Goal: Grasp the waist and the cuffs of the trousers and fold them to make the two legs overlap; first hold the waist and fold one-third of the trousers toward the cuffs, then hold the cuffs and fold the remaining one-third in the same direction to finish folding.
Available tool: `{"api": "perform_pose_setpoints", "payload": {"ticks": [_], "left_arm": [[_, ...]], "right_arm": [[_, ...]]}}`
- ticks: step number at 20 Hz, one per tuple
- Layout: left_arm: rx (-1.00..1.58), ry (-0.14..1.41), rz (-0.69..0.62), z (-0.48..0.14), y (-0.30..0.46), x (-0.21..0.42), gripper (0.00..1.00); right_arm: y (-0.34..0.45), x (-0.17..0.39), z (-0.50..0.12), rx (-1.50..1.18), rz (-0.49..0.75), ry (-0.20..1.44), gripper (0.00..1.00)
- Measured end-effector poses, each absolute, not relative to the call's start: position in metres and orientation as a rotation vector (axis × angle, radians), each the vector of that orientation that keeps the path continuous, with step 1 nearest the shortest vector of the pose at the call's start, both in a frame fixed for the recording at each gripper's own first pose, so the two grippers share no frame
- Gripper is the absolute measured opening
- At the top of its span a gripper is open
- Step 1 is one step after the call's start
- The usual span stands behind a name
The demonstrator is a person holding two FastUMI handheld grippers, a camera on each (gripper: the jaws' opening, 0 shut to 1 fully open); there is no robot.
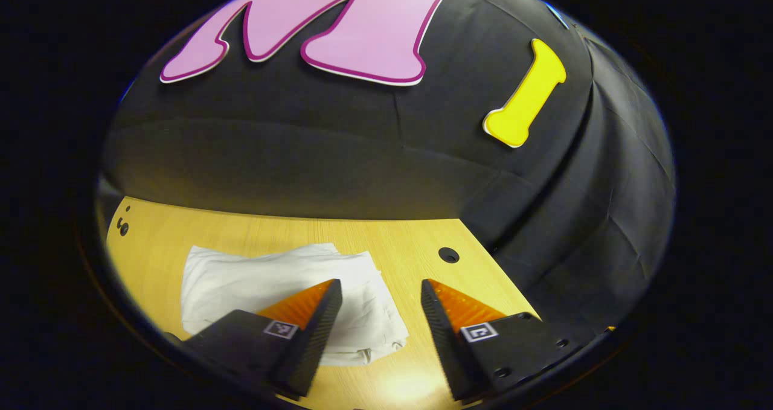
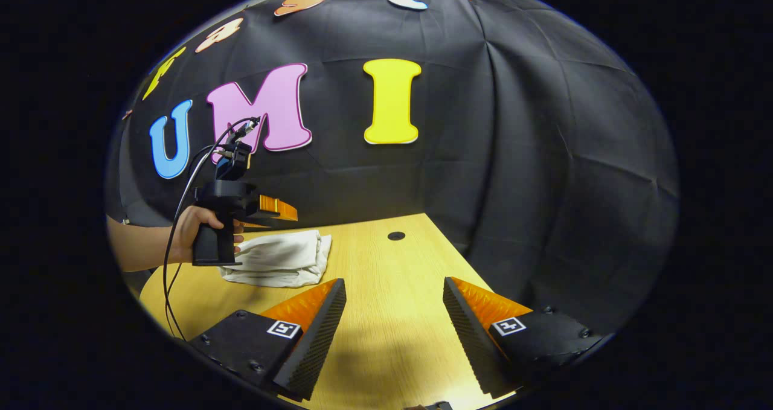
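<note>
The white trousers (image 1: 284, 289) lie folded into a compact bundle on the wooden table (image 1: 416, 241). My left gripper (image 1: 381, 295) hangs above the bundle's right edge, open, with nothing between its fingers. In the right gripper view the same trousers (image 2: 281, 259) rest at the left of the table (image 2: 386, 313). There the left gripper (image 2: 284, 212) is held by a hand (image 2: 199, 223) just above the bundle. My right gripper (image 2: 392, 298) is open over bare wood to the right of the trousers, holding nothing.
A round hole (image 1: 448, 255) is set in the tabletop near the back right corner, and it also appears as a hole (image 2: 396, 236) in the right gripper view. Black cloth walls close the back and right sides. A cable (image 2: 175, 235) trails from the left gripper.
</note>
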State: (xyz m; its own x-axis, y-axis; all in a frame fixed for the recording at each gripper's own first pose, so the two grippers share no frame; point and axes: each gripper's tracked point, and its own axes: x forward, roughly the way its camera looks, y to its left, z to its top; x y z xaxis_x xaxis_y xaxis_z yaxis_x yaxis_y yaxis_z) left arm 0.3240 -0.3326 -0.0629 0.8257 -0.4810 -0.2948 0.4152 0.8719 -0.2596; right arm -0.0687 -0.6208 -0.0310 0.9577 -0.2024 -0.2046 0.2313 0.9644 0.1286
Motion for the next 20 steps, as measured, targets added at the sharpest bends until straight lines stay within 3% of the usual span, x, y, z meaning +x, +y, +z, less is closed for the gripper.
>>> {"api": "perform_pose_setpoints", "payload": {"ticks": [1, 2, 7, 20], "left_arm": [[-0.187, 0.352, -0.475, -0.060, -0.327, 0.313, 0.90], [-0.183, 0.337, -0.471, -0.056, -0.320, 0.301, 0.95], [-0.011, 0.218, -0.340, -0.043, -0.242, 0.224, 0.97], [-0.022, 0.114, -0.194, -0.025, -0.077, -0.068, 0.97]], "right_arm": [[-0.617, -0.071, -0.028, 0.148, -0.212, 0.184, 0.99], [-0.613, -0.073, -0.025, 0.147, -0.202, 0.177, 0.99], [-0.585, -0.095, -0.006, 0.134, -0.163, 0.146, 0.99], [-0.526, -0.219, 0.064, 0.131, -0.106, 0.084, 0.99]]}}
